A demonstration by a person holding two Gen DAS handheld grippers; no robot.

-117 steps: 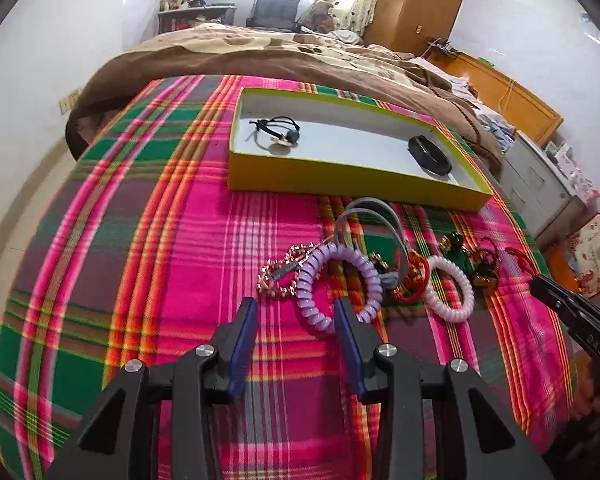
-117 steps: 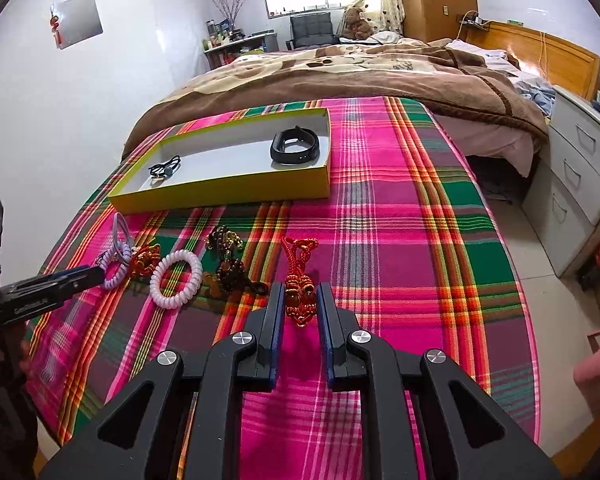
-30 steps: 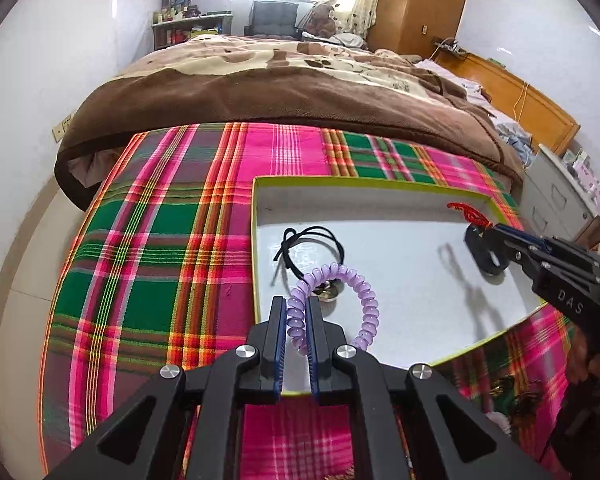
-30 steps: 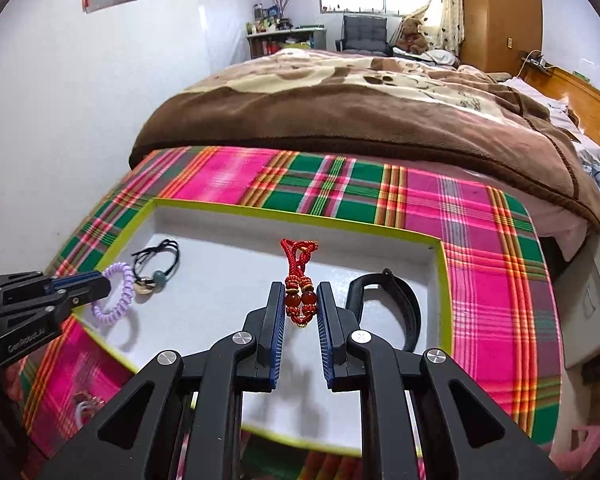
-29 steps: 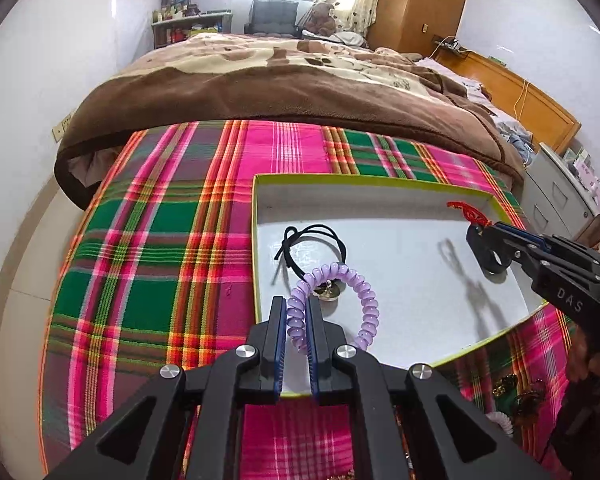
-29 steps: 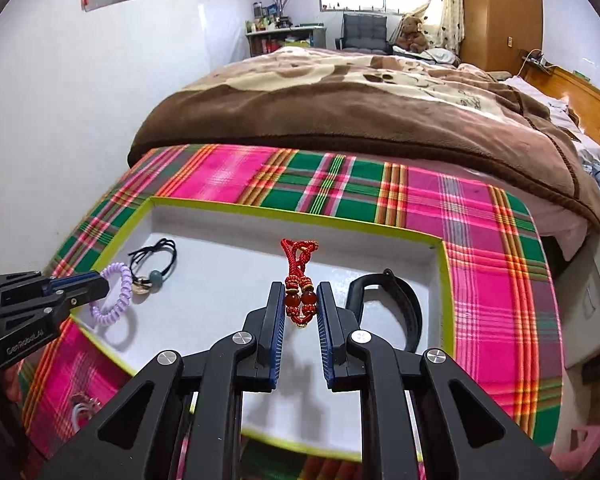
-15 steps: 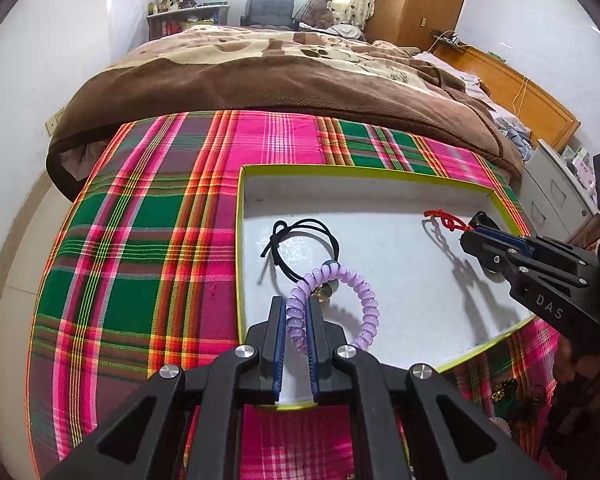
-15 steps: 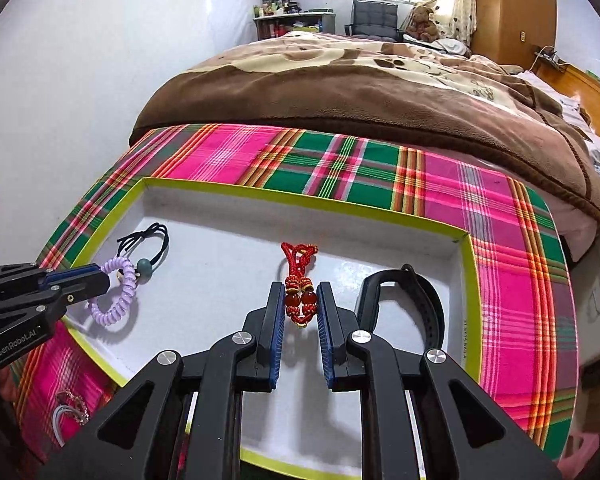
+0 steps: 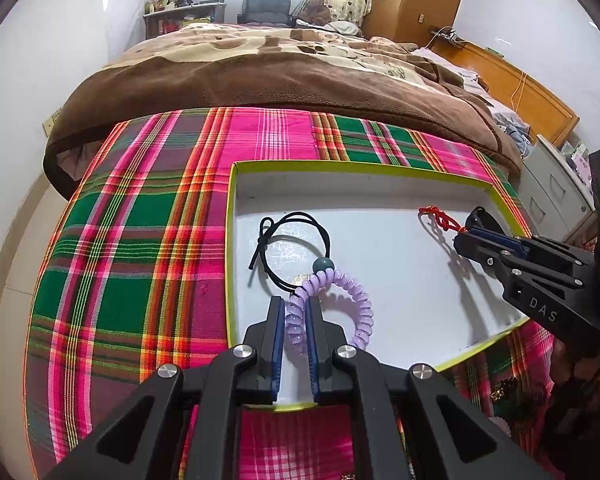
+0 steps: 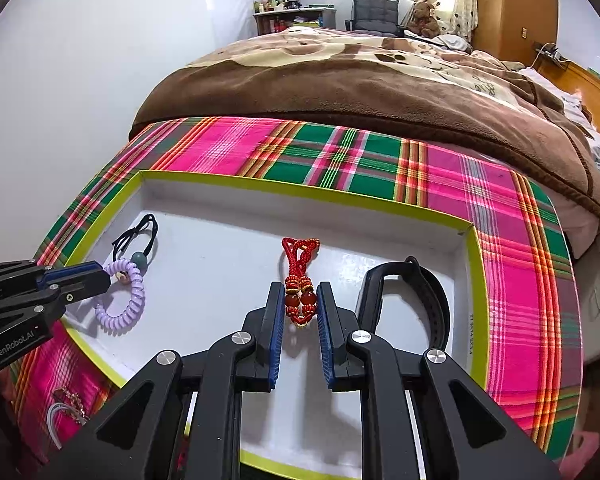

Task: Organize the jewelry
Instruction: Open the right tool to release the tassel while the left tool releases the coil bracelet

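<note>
Gripping a lilac spiral bracelet (image 9: 327,304) between its blue pads, the left gripper (image 9: 294,308) is hovering over the near left part of a shallow white tray with a yellow-green rim (image 9: 340,166). Its jaws are standing nearly closed, pinching one side of the coil, while the rest of the loop is hanging free to the right, over the tray floor. Just beyond the coil, a black cord bracelet with a dark green bead (image 9: 296,240) is lying flat on the tray floor; in this view the bead and a small pale charm are sitting right at the top edge of the lilac loop, and whether they are touching cannot be told.

The right gripper (image 10: 299,294) is likewise reaching over the tray, jaws narrowed on a red knotted cord ornament (image 10: 299,276), its pads pressing on the two reddish beads while the cord's looped end is pointing away toward the far wall of the tray. Just to the right of that gripper, a black wristband (image 10: 416,288) is resting on the tray floor near the right wall.

The tray is sitting on a pink, green and orange plaid cloth (image 9: 140,240), with a brown blanket (image 9: 280,80) covering the bed beyond it. More trinkets, too blurred to tell apart, are lying on the cloth outside the tray's near edge.
</note>
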